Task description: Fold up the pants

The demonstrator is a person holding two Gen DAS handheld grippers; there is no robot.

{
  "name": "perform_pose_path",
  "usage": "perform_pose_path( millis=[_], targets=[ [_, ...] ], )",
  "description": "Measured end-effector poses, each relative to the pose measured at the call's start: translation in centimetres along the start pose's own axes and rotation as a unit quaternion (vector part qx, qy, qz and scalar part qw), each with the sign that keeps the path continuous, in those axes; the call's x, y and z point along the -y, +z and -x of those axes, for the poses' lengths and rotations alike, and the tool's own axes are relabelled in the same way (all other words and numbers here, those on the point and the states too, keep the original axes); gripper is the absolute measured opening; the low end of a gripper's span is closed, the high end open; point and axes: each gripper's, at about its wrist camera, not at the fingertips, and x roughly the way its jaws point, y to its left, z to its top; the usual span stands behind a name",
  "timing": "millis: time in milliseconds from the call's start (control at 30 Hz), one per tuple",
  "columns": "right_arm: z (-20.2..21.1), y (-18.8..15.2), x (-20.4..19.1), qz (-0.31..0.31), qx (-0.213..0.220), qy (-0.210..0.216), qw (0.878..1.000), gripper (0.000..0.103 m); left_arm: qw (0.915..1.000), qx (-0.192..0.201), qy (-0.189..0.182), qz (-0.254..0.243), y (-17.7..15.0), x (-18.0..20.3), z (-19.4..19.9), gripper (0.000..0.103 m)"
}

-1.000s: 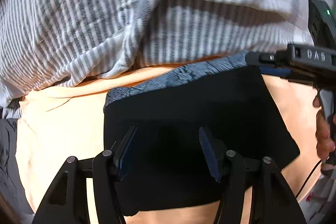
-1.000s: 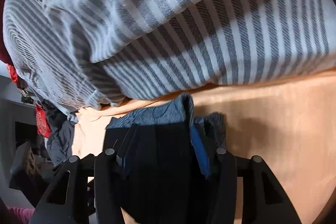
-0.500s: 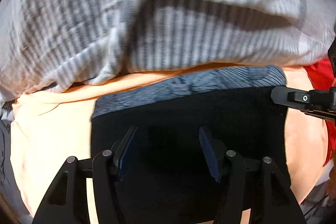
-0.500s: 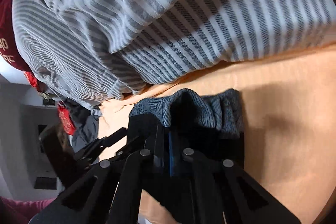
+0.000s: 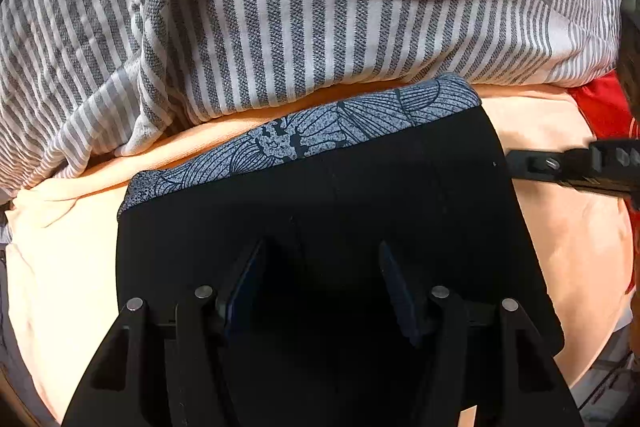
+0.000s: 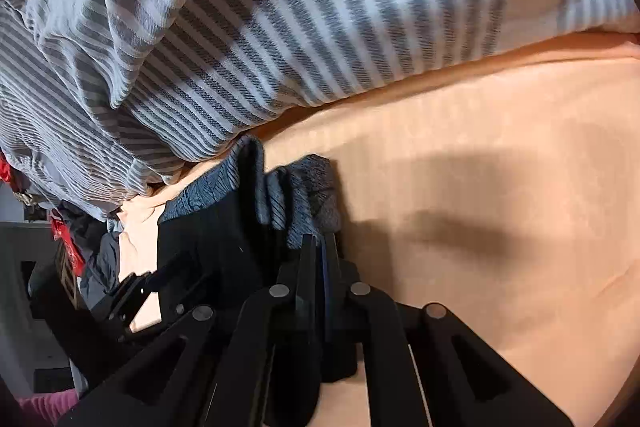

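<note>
Black pants point(image 5: 400, 179): matt, smooth cloth; waistband point(image 5: 304, 139) a grey, speckled knit with dark printed lines. Striped blanket point(image 5: 280, 27), upper frame: coarse woven cloth, visible twill grain. Orange sheet point(image 6: 500, 187): soft, matt, faintly ribbed fabric. Left gripper point(image 5: 320, 291): matt black plastic arms, dull metal rivets, blue pads.

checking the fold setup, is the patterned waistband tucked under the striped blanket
No, the waistband lies on the orange sheet, a strip of sheet showing between it and the striped blanket.
</note>
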Motion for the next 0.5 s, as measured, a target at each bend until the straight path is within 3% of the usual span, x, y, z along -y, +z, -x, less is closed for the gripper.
perform_pose_path(
  millis=[167,300,400,500],
  targets=[
    [-3.9,2.0,-1.0,0.009,-0.012,-0.035,0.999,0.005,1.0,0.002,0.002,0.003,-0.7,0.5,0.1,0.061],
    [-3.7,2.8,-1.0,-0.002,-0.001,-0.045,0.999,0.005,1.0,0.004,-0.001,0.003,-1.4,0.3,0.3,0.061],
    [-1.3,1.5,-1.5,-0.005,0.009,-0.06,0.998,0.011,0.9999,0.001,-0.004,0.01,-1.5,-0.1,0.4,0.061],
    [1.3,-0.5,-2.8,0.006,0.02,-0.038,0.999,0.028,0.9999,0.0,-0.005,0.015,-1.9,-0.6,0.3,0.061]
  ],
)
